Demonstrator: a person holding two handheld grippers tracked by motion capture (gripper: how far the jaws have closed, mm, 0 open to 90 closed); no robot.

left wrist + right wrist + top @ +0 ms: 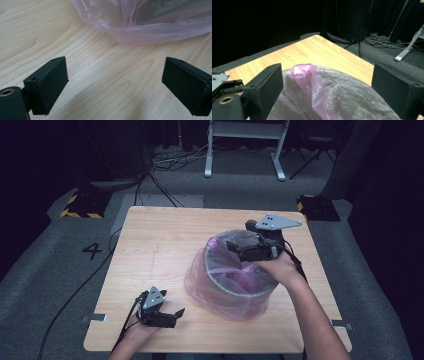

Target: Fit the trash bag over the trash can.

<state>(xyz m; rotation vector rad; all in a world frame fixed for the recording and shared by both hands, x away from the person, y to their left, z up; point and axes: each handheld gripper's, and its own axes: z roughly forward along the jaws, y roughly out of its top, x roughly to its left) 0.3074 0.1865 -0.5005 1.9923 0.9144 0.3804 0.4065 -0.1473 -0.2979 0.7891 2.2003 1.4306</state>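
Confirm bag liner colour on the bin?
Translucent pink bag over a grey bin; clearest in the high view.

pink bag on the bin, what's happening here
A person with a gripper in each hand is fitting a thin pink bag over a round bin on the wooden table. The bag is draped over the rim and hangs loosely down the outside. The right gripper is over the bin's mouth with its jaws wide apart, nothing pinched between them. The left gripper sits near the table's front edge, jaws open and empty, pointing at the bag.
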